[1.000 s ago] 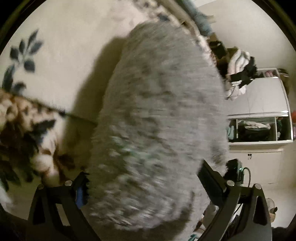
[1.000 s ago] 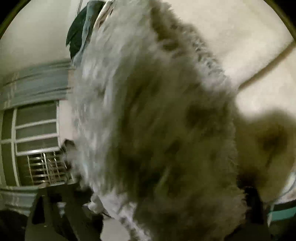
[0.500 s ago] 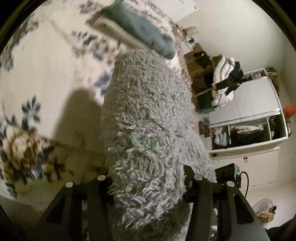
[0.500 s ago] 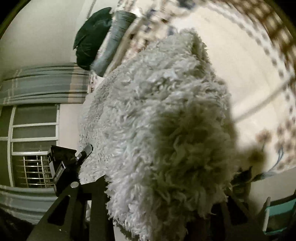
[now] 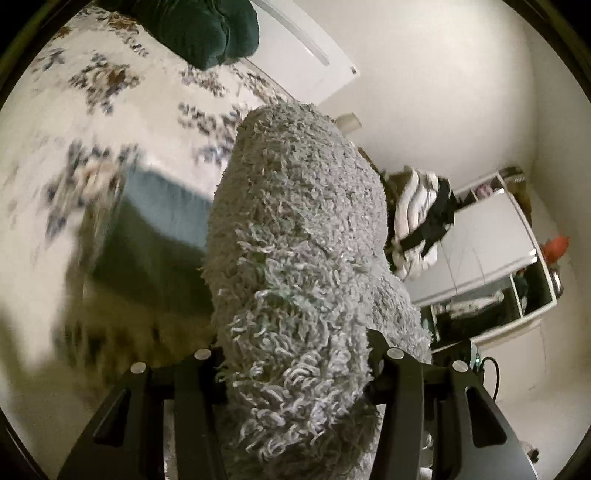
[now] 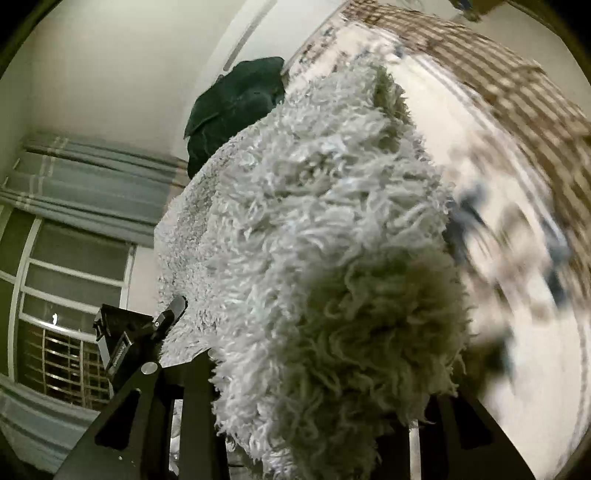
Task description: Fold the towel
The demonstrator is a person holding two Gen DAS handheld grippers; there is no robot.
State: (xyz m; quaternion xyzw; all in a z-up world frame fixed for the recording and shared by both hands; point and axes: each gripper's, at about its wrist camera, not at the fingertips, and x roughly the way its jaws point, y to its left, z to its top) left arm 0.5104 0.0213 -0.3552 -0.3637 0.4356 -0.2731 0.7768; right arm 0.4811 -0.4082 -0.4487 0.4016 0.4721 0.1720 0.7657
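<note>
Towel [image 5: 303, 258], grey and shaggy, fills the middle of both wrist views, bunched thickly and lifted above the bed [image 5: 122, 122]. The left gripper [image 5: 295, 373] has its jaws clamped on the towel: a thick roll of pile sits squeezed between the two black fingers [image 5: 192, 398], rising away from the camera as a rounded column. The right gripper [image 6: 306, 398] likewise has its jaws closed on the towel [image 6: 325, 229], the pile spilling over and hiding most of the right-side finger, so only the left-side finger [image 6: 195, 402] shows clearly. In the right view the cloth stretches away to the left toward the other gripper's black body [image 6: 125, 343], which is seen just beside the towel's edge.

Below and behind the towel lies the bed's floral cover, blurred in both views. A folded blue cloth [image 5: 159, 210] lies on the bed to the left of the held roll, and a dark green pillow [image 5: 207, 29] sits at the far end. A white wardrobe [image 5: 491, 258] with open shelves stands at the right of the left view, with a heap of clothes [image 5: 421, 221] beside it. A barred window [image 6: 62, 325] under a striped curtain [image 6: 92, 184] shows at the left of the right view.
</note>
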